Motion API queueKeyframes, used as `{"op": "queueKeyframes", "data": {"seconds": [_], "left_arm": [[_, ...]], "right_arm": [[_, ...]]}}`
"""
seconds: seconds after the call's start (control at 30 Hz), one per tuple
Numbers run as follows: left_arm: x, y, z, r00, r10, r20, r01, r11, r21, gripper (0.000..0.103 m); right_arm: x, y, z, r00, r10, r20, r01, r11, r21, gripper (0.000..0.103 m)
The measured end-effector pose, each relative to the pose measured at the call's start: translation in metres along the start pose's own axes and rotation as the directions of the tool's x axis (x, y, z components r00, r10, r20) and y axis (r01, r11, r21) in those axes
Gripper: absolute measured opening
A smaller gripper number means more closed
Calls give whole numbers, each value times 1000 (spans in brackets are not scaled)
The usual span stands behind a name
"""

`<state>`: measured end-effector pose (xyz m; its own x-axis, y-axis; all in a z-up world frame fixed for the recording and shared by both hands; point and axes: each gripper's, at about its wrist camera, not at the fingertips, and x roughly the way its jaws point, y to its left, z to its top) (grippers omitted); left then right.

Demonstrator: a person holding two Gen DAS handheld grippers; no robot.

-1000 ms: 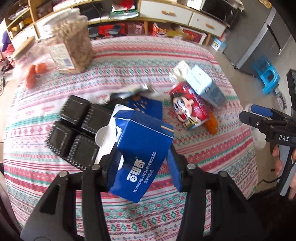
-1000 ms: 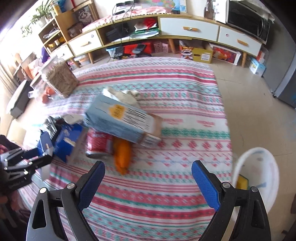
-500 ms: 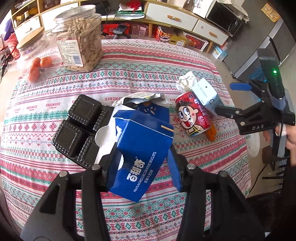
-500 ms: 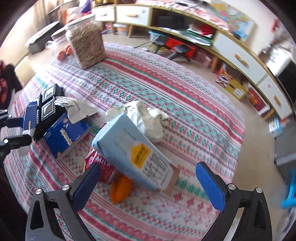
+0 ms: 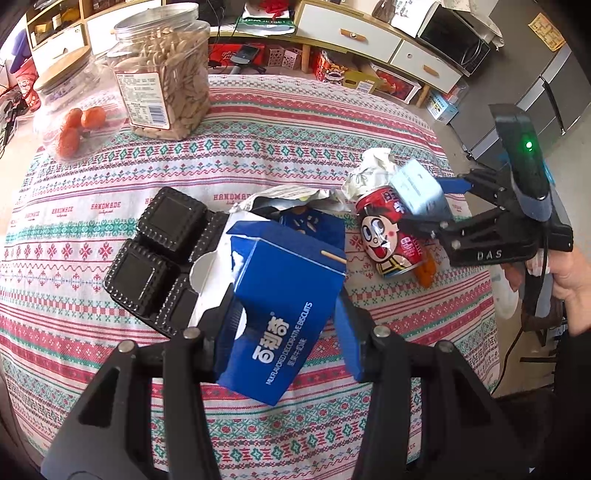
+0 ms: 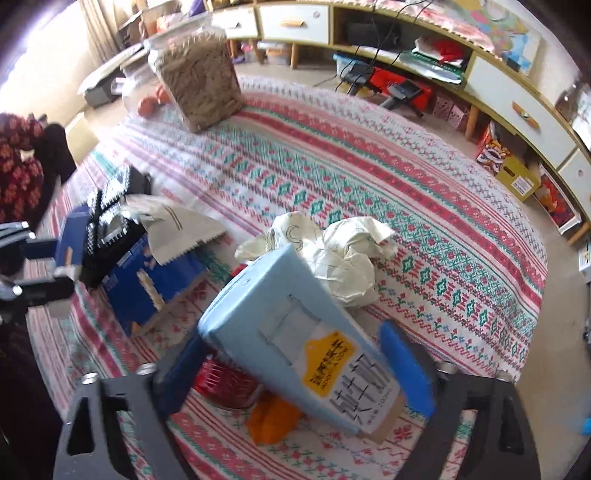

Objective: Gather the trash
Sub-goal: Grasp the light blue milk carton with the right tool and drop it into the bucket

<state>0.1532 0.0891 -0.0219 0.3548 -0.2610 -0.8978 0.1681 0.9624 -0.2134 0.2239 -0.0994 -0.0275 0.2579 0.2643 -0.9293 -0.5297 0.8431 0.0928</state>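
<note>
A patterned tablecloth in red, green and white bands is spread over the table. At its far edge a clear jar of pale seeds is stood upright, with a wooden-lidded jar holding small orange fruits just beside it. A long low cabinet with white drawers is seen behind, and a microwave is set on it.

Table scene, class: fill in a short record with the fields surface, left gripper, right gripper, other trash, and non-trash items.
surface: table under a patterned tablecloth
left gripper: shut on the blue biscuit box
right gripper: jaws just closing around the light blue carton; grip not yet certain
other trash: red can, crumpled paper, black plastic tray, orange scrap
non-trash items: jar of seeds, smaller jar holding orange fruit
</note>
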Motion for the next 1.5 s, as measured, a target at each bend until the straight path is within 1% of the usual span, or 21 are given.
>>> {"op": "queueKeyframes", "data": {"seconds": [0.03,0.07,0.13,0.2,0.33,0.47,0.6,0.67,0.73,0.83,0.97,1.03,1.1,1.17,1.23,1.27,1.33,1.4,1.47,1.5], "left_arm": [[0,-1,0,1000,-1,1,1,1000,1,50],[0,-1,0,1000,-2,2,2,1000,3,50],[-1,-2,0,1000,-4,6,4,1000,6,50],[-1,-4,0,1000,-6,9,6,1000,9,50],[-2,-7,-1,1000,-9,13,9,1000,11,50],[-6,-10,-4,999,-17,27,16,1000,19,50],[-10,-19,-7,999,-20,39,19,999,31,50],[-12,-26,-9,999,-23,42,21,999,44,50],[-13,-35,-10,999,-25,48,23,998,61,50],[-16,-51,-11,998,-32,59,26,995,92,50],[-12,-71,-11,998,-49,51,43,992,118,50],[-7,-85,-10,997,-64,42,58,990,132,50],[-4,-96,-9,997,-74,38,68,988,142,50],[-1,-111,-7,996,-86,39,78,984,160,50],[2,-124,-7,995,-92,41,83,980,181,50],[4,-133,-8,995,-95,43,85,978,193,50],[9,-145,-7,994,-96,43,85,974,209,50],[16,-157,-5,994,-101,39,89,970,227,50],[21,-168,-3,994,-102,34,91,967,237,50],[23,-175,-3,994,-105,30,95,965,245,50]], "right_arm": [[-3,-1,-1,1000,9,6,-9,1000,20,67],[-5,-4,-2,1000,10,11,-11,999,35,61],[-11,-9,-6,1000,-8,16,7,997,74,58],[-19,-14,-11,999,-20,29,17,994,111,57],[-38,-23,-23,997,-19,74,5,984,180,57],[-60,-24,-37,994,-37,107,14,977,212,57],[-78,-23,-52,990,-65,123,34,971,238,57],[-88,-25,-64,990,-68,123,33,964,265,57],[-96,-26,-76,989,-87,117,49,954,297,57],[-107,-30,-94,987,-100,130,50,938,342,57],[-119,-42,-121,980,-153,131,87,908,410,57],[-125,-53,-139,971,-203,124,128,886,446,57],[-131,-64,-154,965,-227,128,140,867,479,57],[-138,-81,-174,962,-237,133,133,837,531,57],[-145,-104,-195,960,-255,116,140,796,589,57],[-148,-112,-201,958,-262,115,142,784,604,57],[-155,-133,-221,949,-299,100,167,746,645,57],[-157,-151,-236,945,-320,71,192,714,673,57],[-154,-168,-252,947,-320,42,199,683,703,57],[-153,-174,-258,949,-314,35,196,674,713,57]]}}
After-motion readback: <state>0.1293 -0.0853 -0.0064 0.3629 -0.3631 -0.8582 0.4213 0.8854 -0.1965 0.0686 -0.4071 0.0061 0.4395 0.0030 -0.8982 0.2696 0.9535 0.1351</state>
